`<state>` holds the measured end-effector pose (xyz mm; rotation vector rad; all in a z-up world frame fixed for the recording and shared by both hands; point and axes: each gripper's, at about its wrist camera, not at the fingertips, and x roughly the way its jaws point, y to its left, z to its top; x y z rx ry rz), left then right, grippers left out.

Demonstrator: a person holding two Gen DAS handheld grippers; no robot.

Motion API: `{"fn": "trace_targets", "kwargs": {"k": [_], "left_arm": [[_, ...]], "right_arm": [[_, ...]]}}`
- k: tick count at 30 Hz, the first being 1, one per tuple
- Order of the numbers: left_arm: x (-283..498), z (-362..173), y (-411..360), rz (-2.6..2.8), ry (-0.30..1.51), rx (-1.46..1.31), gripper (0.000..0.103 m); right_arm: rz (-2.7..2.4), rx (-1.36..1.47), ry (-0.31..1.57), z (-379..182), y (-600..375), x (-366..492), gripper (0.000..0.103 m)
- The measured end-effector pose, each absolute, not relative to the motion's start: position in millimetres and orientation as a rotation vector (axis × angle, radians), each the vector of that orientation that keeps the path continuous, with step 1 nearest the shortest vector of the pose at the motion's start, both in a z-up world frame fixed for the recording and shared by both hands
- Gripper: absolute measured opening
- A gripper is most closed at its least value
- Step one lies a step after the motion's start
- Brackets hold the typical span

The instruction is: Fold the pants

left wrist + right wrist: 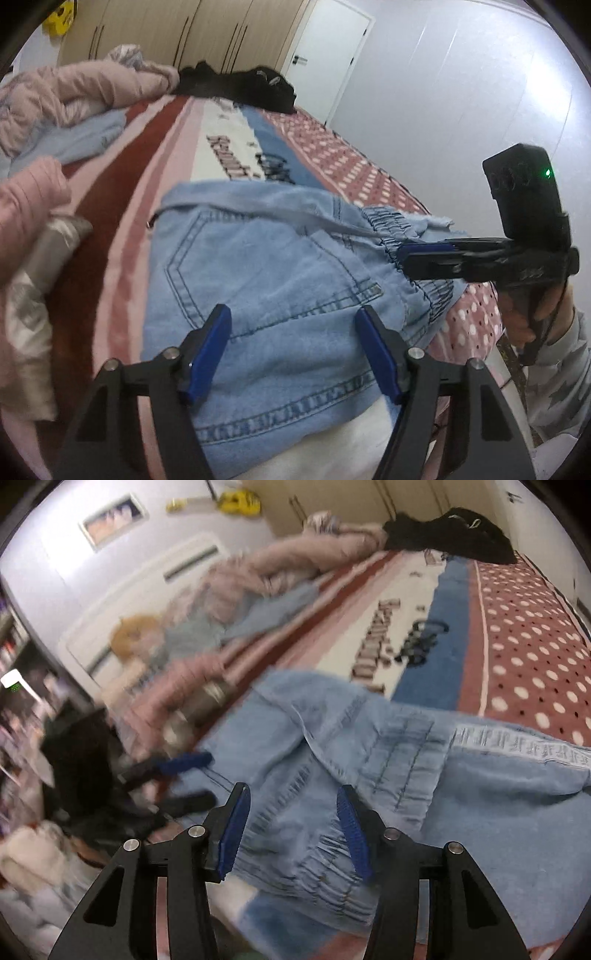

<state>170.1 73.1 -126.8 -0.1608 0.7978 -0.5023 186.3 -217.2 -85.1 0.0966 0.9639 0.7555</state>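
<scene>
Folded pants [280, 280] lie seemingly untouched under both grippers' parted fingers [218, 332].

The bed [122, 206] wore a striped, dotted cover. Light denim pants [266, 280] lay near; pink bedding [74, 96] and black clothing [240, 86] lay far.

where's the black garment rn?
The black garment lies at the far end of the bed, beyond the jeans, next to the pink quilt and in front of the wardrobe doors; top centre in the left wrist view, top right in the right wrist view.
</scene>
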Motion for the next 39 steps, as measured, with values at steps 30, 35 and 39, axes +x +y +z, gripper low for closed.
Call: {"fn": "trace_targets", "kwargs": {"k": [30, 35, 39], "left_arm": [[149.3, -89.6, 53.2, -0.486, 0.699, -0.134, 0.080], [149.2, -87.6, 42.0, -0.479, 0.709, -0.120, 0.080], [149.7, -85.3, 34.3, -0.469, 0.712, -0.105, 0.080]], "right_arm": [[0.111, 0.554, 0.824, -114.5, -478.8, 127.3, 0.079], [0.046, 0.566, 0.747, -121.9, -521.1, 143.4, 0.079], [0.121, 0.517, 0.708, -117.9, -531.5, 171.6, 0.077]]}}
